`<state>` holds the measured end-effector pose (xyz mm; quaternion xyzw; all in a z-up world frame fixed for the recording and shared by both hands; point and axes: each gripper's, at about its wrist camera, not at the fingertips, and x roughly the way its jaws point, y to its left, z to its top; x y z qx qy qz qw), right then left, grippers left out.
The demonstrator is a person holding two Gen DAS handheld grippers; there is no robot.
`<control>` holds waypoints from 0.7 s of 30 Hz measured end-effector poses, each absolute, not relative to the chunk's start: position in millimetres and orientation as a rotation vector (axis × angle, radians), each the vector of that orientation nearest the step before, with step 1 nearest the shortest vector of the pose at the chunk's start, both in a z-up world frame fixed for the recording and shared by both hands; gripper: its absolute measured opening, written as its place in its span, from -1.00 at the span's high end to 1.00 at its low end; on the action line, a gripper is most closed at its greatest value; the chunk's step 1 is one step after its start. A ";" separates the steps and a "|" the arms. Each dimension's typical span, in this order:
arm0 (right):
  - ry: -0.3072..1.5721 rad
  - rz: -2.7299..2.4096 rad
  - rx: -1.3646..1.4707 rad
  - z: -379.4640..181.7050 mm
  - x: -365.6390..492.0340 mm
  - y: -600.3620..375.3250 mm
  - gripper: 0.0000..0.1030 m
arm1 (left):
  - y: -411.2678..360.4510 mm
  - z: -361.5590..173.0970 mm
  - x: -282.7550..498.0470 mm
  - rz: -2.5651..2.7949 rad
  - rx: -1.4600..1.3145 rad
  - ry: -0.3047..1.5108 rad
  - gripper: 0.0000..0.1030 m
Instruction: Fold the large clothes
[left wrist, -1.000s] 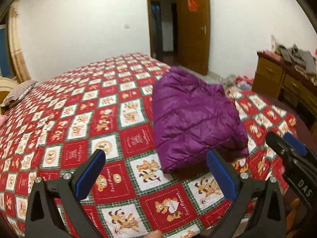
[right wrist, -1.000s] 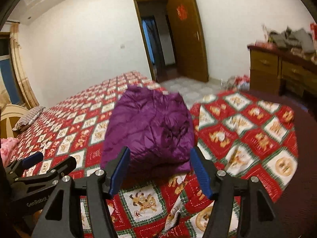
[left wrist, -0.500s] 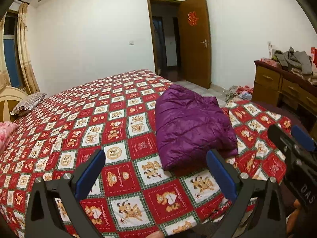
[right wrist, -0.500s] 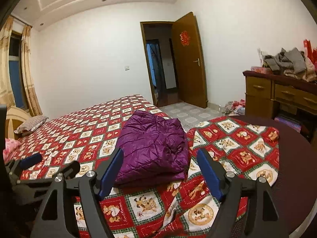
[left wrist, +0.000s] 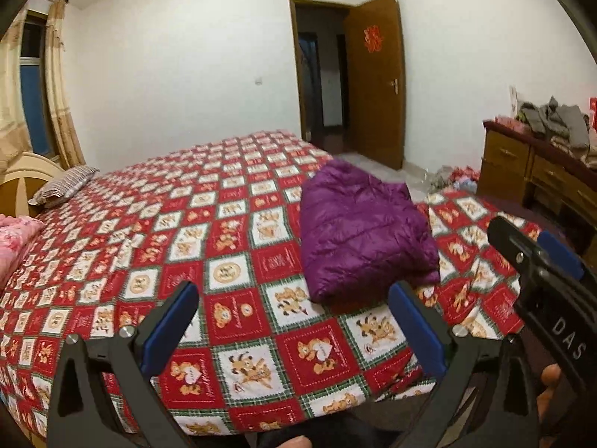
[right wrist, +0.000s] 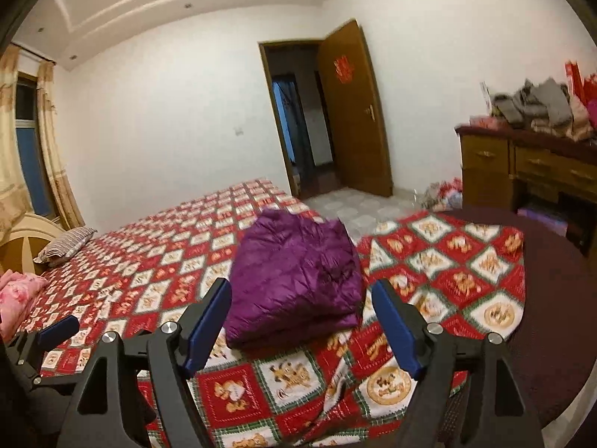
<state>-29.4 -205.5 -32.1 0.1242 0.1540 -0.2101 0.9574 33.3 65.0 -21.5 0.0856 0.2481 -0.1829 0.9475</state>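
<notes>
At the far left edge of the bed (left wrist: 112, 246), which is covered by a red, white and green checked quilt printed with cartoon bears, a pink flowered cloth (left wrist: 16, 229) lies beside a grey striped pillow (left wrist: 63, 184) against the pale wooden headboard (left wrist: 26, 175). The left gripper (left wrist: 294, 326) hangs above the near edge of the bed, its blue-padded jaws spread wide with nothing between them. Further right, the folded purple quilted down jacket (left wrist: 358, 227) lies flat on the quilt near the bed's near right corner, apart from both grippers. In the right wrist view the right gripper (right wrist: 302, 323) is held over that same near edge, directly in front of the jacket (right wrist: 298, 276), its blue jaws also wide apart and empty. Right of the jacket the quilt's corner is turned back, baring a dark maroon sheet (right wrist: 552, 298). Beyond the bed stands an open brown wooden door (right wrist: 354, 112), and at the far right a brown wooden dresser (right wrist: 522, 164) carries a heap of grey clothes (right wrist: 533, 104).
</notes>
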 end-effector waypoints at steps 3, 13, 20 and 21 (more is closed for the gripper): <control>0.264 -0.419 0.225 -16.9 -38.9 -193.7 -0.52 | 75.0 -6.0 23.0 -0.367 0.147 0.443 -1.00; 0.106 -0.420 0.161 23.5 -73.2 -173.5 -0.66 | 87.5 31.7 0.8 -0.370 0.113 0.278 -1.00; -0.044 -0.428 0.122 47.5 -107.0 -158.8 -0.77 | 97.3 46.7 -12.6 -0.386 0.063 0.194 -1.00; -0.067 -0.428 0.116 49.9 -111.8 -156.3 -0.79 | 97.1 47.3 -13.8 -0.384 0.060 0.189 -1.00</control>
